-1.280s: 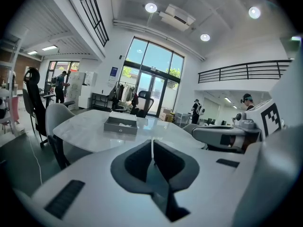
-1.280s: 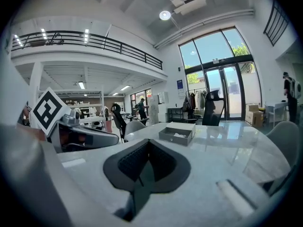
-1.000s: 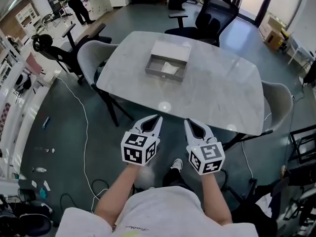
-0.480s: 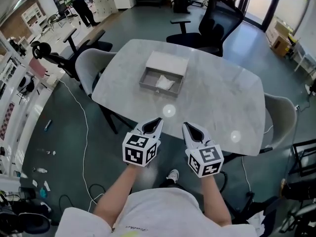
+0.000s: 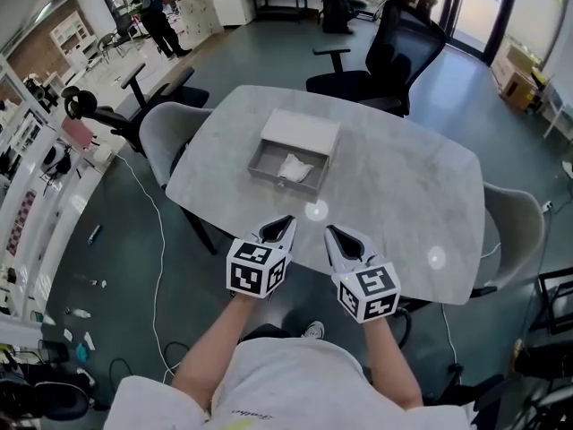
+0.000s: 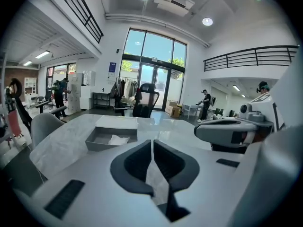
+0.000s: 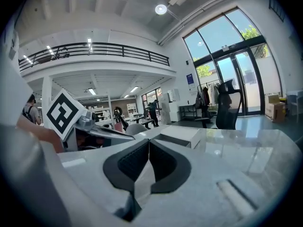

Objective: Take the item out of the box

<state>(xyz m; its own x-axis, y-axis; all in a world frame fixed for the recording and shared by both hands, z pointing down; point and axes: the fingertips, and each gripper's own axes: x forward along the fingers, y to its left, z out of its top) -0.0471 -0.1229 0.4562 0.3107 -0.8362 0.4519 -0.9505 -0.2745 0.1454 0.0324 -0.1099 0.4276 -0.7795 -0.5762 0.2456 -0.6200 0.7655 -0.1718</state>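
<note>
At the near edge of the pale marble table (image 5: 403, 186), we hold the left gripper (image 5: 283, 223) and the right gripper (image 5: 333, 233) side by side, each with its jaws pressed together on nothing. Bare tabletop lies between them and the open grey box (image 5: 269, 172) toward the far left, with a crumpled white item (image 5: 294, 166) inside. Grey chairs (image 5: 161, 133) flank the table, and a black office chair (image 5: 398, 47) stands beyond it, in a tall glass-fronted hall.

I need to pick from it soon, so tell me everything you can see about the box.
The box is shallow, grey, rectangular and open on top, lying flat on the table, left of its middle. A white crumpled item lies inside. A pale flat slab, perhaps its lid, adjoins its far side.
</note>
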